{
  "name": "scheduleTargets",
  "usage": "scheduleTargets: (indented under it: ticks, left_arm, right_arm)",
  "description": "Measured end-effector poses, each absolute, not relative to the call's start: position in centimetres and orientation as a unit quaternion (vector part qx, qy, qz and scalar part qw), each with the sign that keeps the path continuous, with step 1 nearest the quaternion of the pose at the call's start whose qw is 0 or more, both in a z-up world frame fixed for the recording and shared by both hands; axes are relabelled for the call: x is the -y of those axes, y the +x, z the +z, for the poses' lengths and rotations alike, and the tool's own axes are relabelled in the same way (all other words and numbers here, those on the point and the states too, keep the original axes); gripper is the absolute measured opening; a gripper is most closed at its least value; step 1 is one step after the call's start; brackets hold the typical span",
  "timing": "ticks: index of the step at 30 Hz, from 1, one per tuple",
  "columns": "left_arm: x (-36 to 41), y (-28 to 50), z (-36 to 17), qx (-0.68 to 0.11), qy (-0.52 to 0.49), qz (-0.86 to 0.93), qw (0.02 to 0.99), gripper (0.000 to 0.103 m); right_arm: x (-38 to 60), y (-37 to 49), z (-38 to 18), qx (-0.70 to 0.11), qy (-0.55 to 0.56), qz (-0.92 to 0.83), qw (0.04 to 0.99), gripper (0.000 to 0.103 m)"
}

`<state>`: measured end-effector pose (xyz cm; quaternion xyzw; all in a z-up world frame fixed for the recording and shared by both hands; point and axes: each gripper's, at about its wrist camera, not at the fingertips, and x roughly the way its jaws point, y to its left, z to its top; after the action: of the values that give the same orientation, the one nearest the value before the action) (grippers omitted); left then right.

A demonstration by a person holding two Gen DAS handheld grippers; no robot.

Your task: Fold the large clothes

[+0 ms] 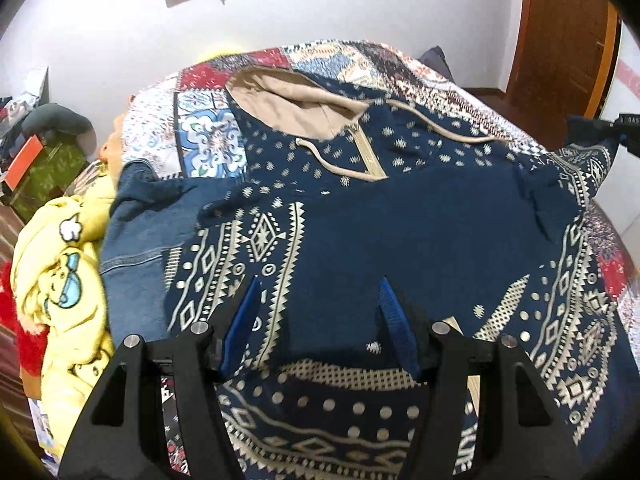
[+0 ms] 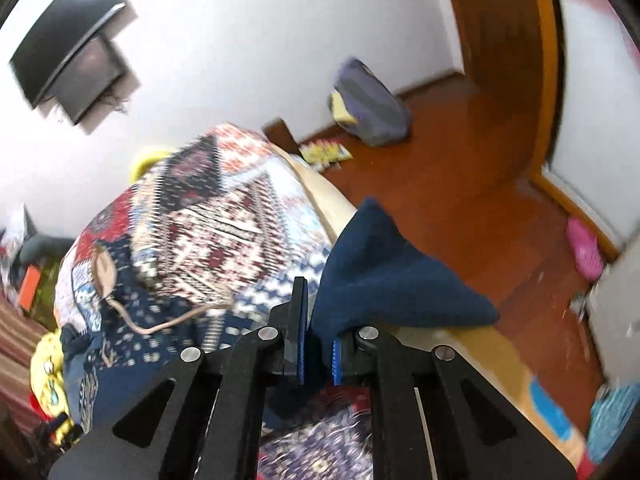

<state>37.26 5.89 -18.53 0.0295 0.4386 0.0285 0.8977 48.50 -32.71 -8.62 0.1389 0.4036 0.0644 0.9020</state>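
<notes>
Presently, a navy hooded sweater with cream geometric patterning (image 1: 360, 240) lies spread front-up across a bed covered by a red, white and blue patchwork quilt (image 1: 208, 136). Its beige-lined hood (image 1: 288, 100) rests toward the far end of the quilt, with the beige drawstring (image 1: 440, 124) trailing over the chest and a short cream zip placket (image 1: 368, 156) just below the hood.

Left tool (image 1: 320, 320): jaws wide apart, blue-padded fingers (image 1: 244, 320) poised over the lower body of the sweater, near its patterned hem band. Nothing sits between the pads; whether the tips touch the fabric cannot be told.

Right tool (image 2: 318, 356): jaws drawn close together on a fold of plain navy sweater fabric (image 2: 384, 272), which rises from between the pads in a peaked bunch above the quilt's edge. In the left wrist view this tool appears at the far right border (image 1: 624, 132), beside the sweater's sleeve end, which is lifted off the quilt.

Beside the sweater's other sleeve, at the quilt's edge, lies a blue denim garment (image 1: 136, 248), and just beyond that a yellow cartoon-print blanket (image 1: 68, 280).

Past the quilt's side edge, the right wrist view shows a red-brown wooden floor (image 2: 460, 184), a grey-purple bag (image 2: 372, 104) against the white wall, and a pink slipper (image 2: 584, 252). A dark wall-mounted screen (image 2: 68, 40) hangs above the quilt's far end.
</notes>
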Motion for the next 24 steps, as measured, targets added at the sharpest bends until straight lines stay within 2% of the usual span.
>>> scheduleTargets:
  ticks: [5, 10, 13, 18, 24]
  left_arm:
    - [-6.4, 35.1, -16.8, -0.425, 0.027, 0.023, 0.905, 0.061]
    - [-7.1, 33.5, -16.4, -0.422, 0.025, 0.024, 0.906, 0.061]
    - [-7.6, 33.1, -16.7, -0.427, 0.020, 0.026, 0.904, 0.061]
    - [-8.0, 32.7, -17.6, -0.443, 0.003, 0.022, 0.896, 0.061]
    - [-6.4, 33.1, -17.5, -0.450, 0.016, 0.005, 0.893, 0.061]
  right_arm:
    - [27.4, 46.8, -4.7, -0.368, 0.089, 0.123, 0.918, 0.008]
    - [20.9, 44.9, -4.5, -0.370, 0.053, 0.204, 0.905, 0.008]
    - [17.9, 44.0, -6.5, -0.391, 0.038, 0.229, 0.891, 0.008]
    - [13.9, 43.3, -12.9, -0.464, 0.024, 0.245, 0.851, 0.009]
    - [14.0, 42.3, -16.9, -0.536, 0.028, 0.244, 0.808, 0.012]
